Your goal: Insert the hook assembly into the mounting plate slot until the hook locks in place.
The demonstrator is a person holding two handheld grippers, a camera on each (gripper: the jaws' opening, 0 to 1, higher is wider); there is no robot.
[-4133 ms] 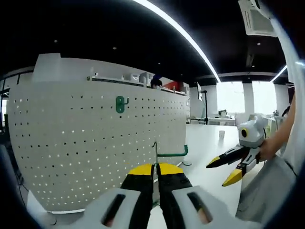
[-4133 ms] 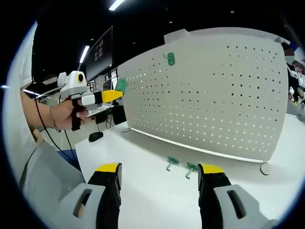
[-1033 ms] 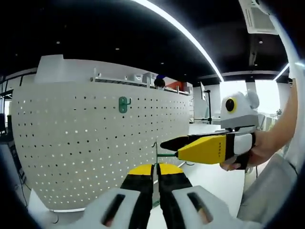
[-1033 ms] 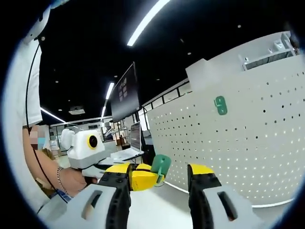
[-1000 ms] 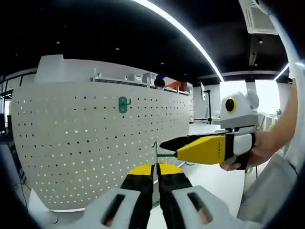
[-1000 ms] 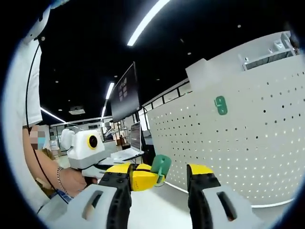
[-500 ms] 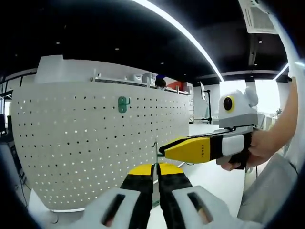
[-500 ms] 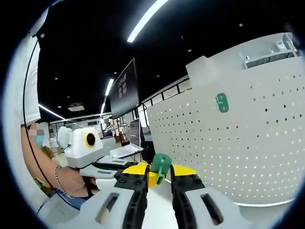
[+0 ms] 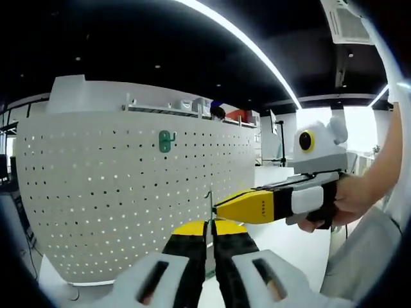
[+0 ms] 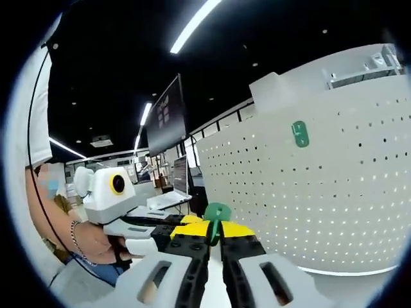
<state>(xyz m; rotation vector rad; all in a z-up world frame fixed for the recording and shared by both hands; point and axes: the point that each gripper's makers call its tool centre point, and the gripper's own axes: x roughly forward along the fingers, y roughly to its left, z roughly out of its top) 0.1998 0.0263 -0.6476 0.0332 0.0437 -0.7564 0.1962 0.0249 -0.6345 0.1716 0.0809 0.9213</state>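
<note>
A white pegboard (image 9: 96, 192) stands upright on the table, with one green hook (image 9: 165, 141) mounted high on it. My left gripper (image 9: 210, 226) is shut on a second green hook (image 9: 210, 200), seen edge-on above its yellow tips. My right gripper (image 9: 221, 204) reaches in from the right and meets that hook. In the right gripper view, my right gripper (image 10: 214, 234) is shut on the green hook (image 10: 217, 213), and the left gripper (image 10: 183, 221) holds it from the left. The pegboard (image 10: 334, 192) and its mounted hook (image 10: 299, 133) lie to the right.
A person's hand (image 9: 350, 199) holds the right gripper, another hand (image 10: 96, 240) the left one. The white table (image 9: 289, 237) runs along the pegboard's foot. A dark monitor (image 10: 164, 122) hangs behind the left gripper. Shelves and office desks stand beyond the board.
The right gripper came up from over the table to the held hook, and within the last second its jaws went from wide apart to shut on it. The left gripper stayed still.
</note>
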